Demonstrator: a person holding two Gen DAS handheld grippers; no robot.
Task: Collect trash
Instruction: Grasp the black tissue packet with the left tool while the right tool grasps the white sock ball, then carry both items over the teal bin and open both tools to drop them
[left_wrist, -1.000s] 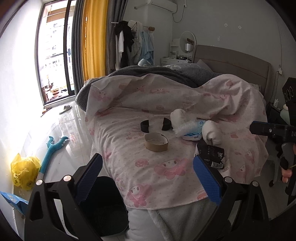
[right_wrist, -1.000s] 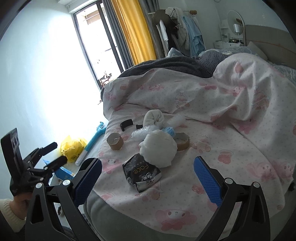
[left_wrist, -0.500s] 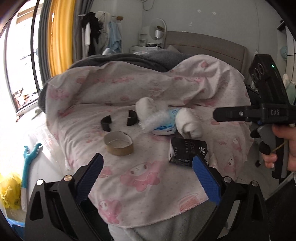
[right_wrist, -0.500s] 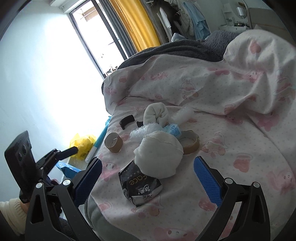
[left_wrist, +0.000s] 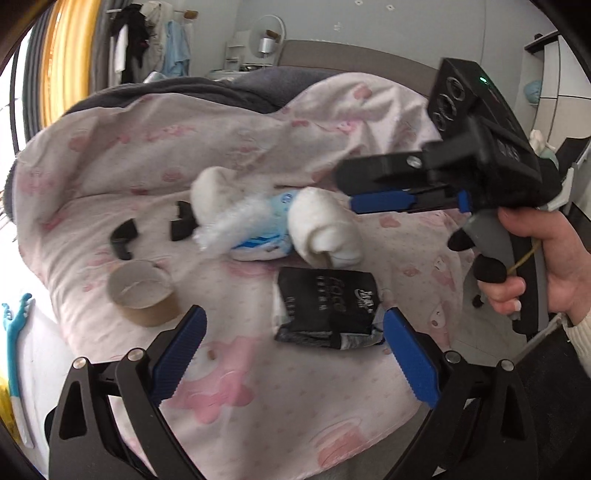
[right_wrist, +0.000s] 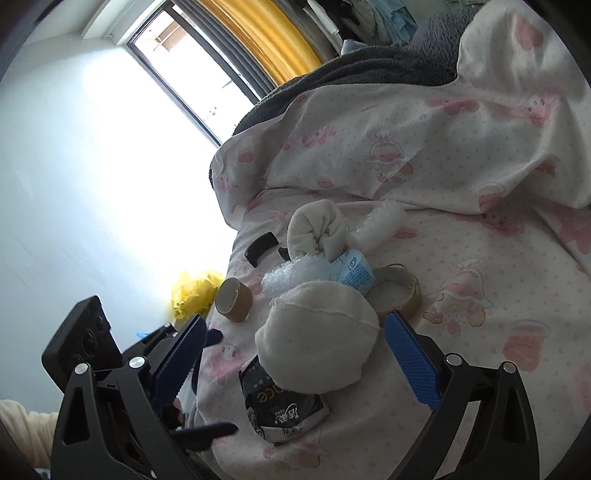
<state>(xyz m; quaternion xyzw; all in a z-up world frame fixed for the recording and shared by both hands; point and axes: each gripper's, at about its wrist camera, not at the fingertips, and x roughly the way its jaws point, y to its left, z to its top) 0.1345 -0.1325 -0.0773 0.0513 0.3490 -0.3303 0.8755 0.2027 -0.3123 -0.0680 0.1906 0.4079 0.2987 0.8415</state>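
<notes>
Trash lies on a pink-patterned bed cover (left_wrist: 258, 387): a black snack wrapper (left_wrist: 325, 310), a cardboard tape core (left_wrist: 142, 293), a blue-white packet (left_wrist: 266, 225) with bubble wrap (left_wrist: 229, 229), and two black curved pieces (left_wrist: 123, 240). Two rolled white socks (left_wrist: 325, 232) lie among them. My left gripper (left_wrist: 291, 360) is open just before the wrapper. My right gripper (right_wrist: 295, 354) is open, its fingers either side of a white sock (right_wrist: 317, 336); it also shows in the left wrist view (left_wrist: 354, 192). The wrapper (right_wrist: 282, 404) lies under that sock.
A second, wider tape ring (right_wrist: 397, 295) sits behind the sock. A yellow plastic bag (right_wrist: 195, 295) and a blue-white tool (left_wrist: 14, 339) lie on the floor left of the bed. Grey blanket and headboard lie behind.
Both grippers have moved closer to the bed. The right gripper has come over the pile and now straddles the near sock. Nothing has been picked up.
</notes>
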